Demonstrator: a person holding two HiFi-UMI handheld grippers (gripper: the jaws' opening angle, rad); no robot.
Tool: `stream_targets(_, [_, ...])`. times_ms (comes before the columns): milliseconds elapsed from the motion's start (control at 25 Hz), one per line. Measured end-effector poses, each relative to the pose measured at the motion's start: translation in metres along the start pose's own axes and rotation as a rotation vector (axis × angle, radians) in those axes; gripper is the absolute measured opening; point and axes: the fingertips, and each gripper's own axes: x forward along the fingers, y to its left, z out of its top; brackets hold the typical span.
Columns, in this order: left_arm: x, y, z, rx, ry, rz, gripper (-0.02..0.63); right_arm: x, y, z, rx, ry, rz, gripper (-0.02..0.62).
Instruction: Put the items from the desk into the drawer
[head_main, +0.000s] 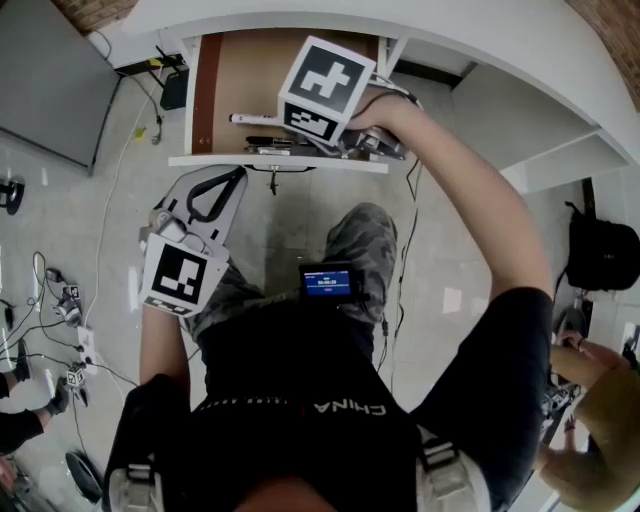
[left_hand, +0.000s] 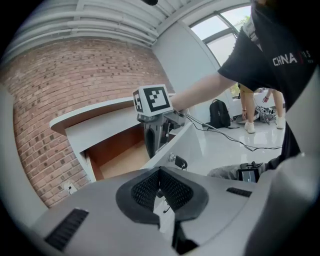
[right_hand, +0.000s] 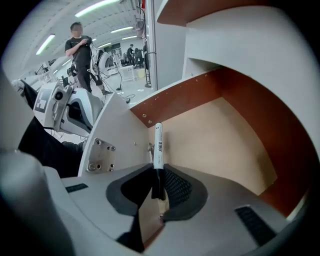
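— Quick, R side?

— My right gripper (right_hand: 159, 181) is down inside the open drawer (head_main: 250, 70). Fingers (right_hand: 176, 187) are clenched on the marker (right_hand: 158, 145). I've got it by the dark cap end, and the white barrel sticks out ahead. It points twd the corner where the drawer's white front panel meets its red-brown side wall.

— Marker touching the bottom?

— Can't tell. It's over the pale wood bottom, near the front panel, and that's all I can see.

— And L?

— My left gripper (left_hand: 160, 175) hangs low, outside the drawer. It's beside my left leg, over the floor tiles (head_main: 300, 215). Its fingers are pressed together w/ nothing betw them. It faces the drawer, so its view shows the right gripper's marker cube over the drawer opening.

— Other stuff in the drawer?

— A few dark slim things (head_main: 268, 146) lie along the front edge, just beside the marker. They're too small to say what they are.

— Worktop?

— The white curved worktop (head_main: 480, 40) sits above the drawer, and the drawer is pulled out from under it twd me. On the outside of the drawer front there's a key (left_hand: 177, 161) w/ a black head in the lock.
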Motion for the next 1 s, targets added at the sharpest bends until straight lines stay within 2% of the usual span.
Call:
stream_targets(280, [-0.004, 0.003, -0.001, -0.053, -0.021, 0.018, 0.012, 0.027, -0.001, -0.009, -0.001, 0.129, 0.019, 0.071])
stream_targets(520, [-0.001, 0.002, -0.005, -0.078, -0.024, 0.016, 0.012, 0.042, -0.002, -0.019, -0.007, 0.198, 0.026, 0.071])
stream_targets(1000, [0.005, -0.008, -0.008, -0.07, -0.005, 0.004, 0.012, 0.06, -0.01, -0.037, -0.015, 0.301, 0.024, 0.072])
